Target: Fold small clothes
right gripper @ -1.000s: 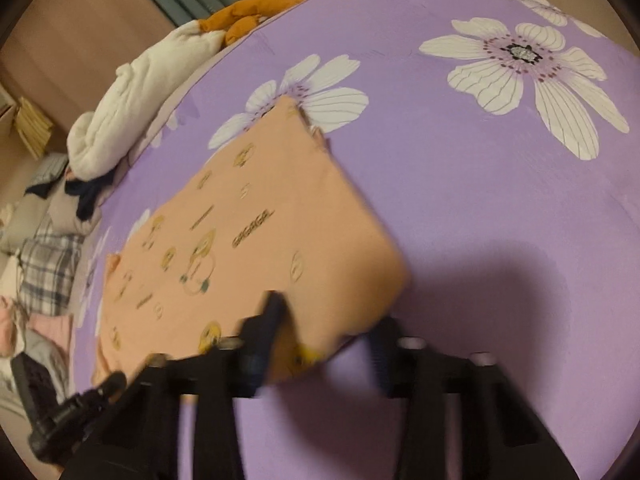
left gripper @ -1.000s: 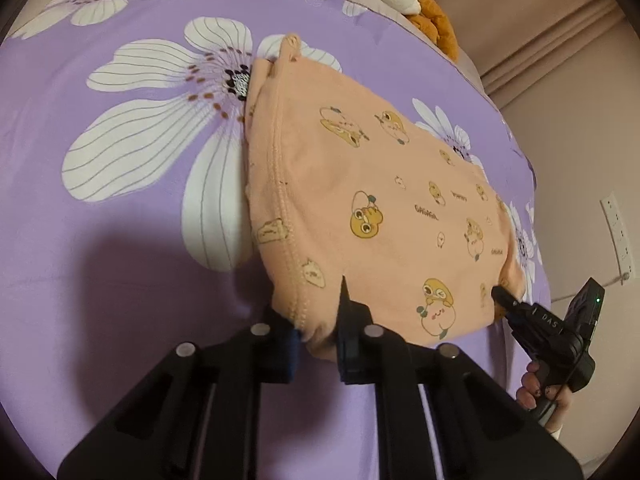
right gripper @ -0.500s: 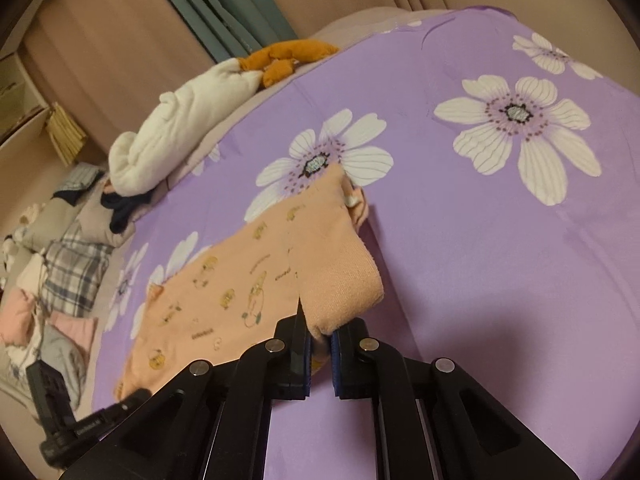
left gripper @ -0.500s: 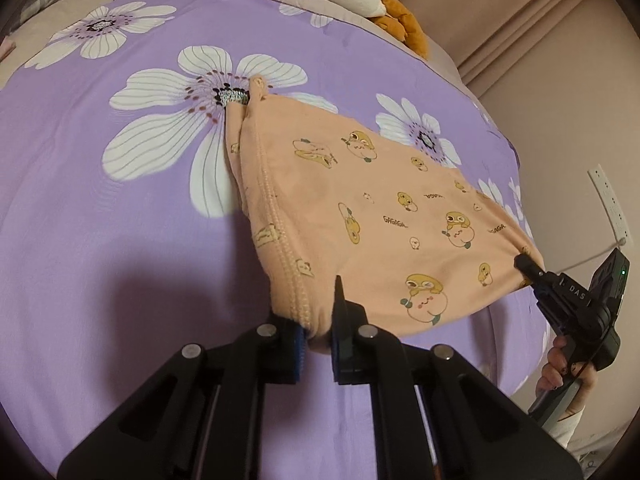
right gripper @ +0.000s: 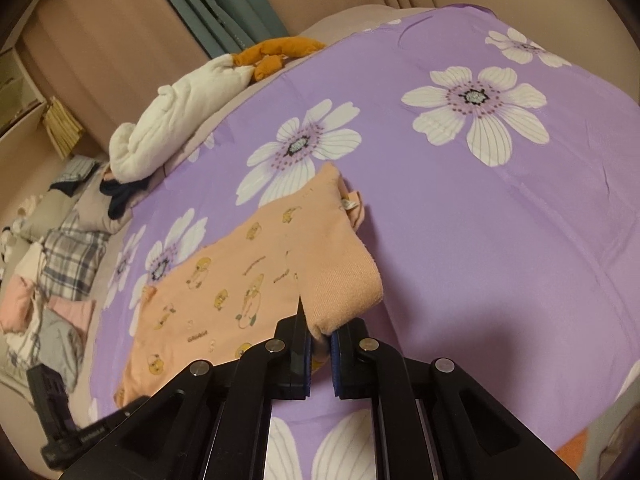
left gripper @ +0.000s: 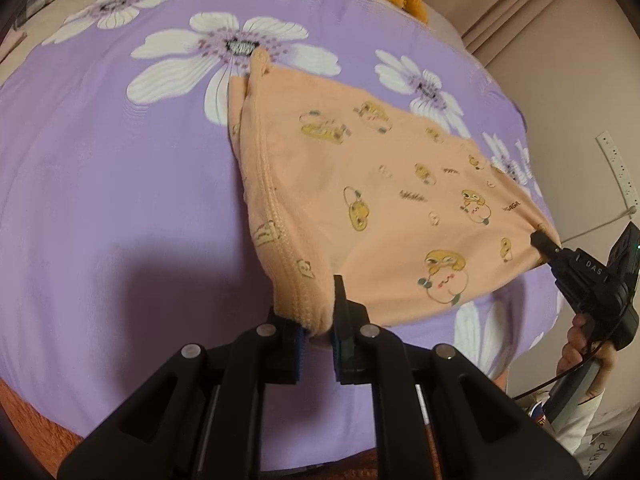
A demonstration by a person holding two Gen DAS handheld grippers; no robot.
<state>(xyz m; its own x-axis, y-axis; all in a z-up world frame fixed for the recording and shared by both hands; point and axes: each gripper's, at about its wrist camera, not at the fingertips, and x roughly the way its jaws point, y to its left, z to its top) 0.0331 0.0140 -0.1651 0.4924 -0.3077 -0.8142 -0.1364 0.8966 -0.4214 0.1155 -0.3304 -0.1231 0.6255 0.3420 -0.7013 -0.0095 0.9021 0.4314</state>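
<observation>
**A:** Why do we have the peach garment [left gripper: 384, 200] pinched at two places?

**B:** So it hangs taut between us. Our left gripper [left gripper: 318, 320] is clamped narrow on the corner by the ribbed seam, and our right gripper [right gripper: 320, 344] is clamped just as narrow on the opposite corner, where a cuff-like fold of fabric bulges out above the pads. In the left view we can see the right gripper [left gripper: 576, 272] at the far corner, with the person's hand [left gripper: 580, 340] wrapped around its handle.

**A:** And where is the garment itself?

**B:** Its near edge is lifted off the bedspread [left gripper: 100, 200]; the far tip lies on a white flower print [left gripper: 236, 52]. We judge this grip is meant to carry the near edge over for a fold, or to spread the piece flat first.

**A:** What are we working on?

**B:** A bed with a purple cover, soft and wide, bare around the garment. Toward the head lie a rolled white blanket [right gripper: 180, 120] and an orange plush toy [right gripper: 276, 54]. To the side, a heap of other clothes [right gripper: 60, 280], plaid and pink among them. Beyond that, a beige wall and teal curtains [right gripper: 216, 0].
</observation>
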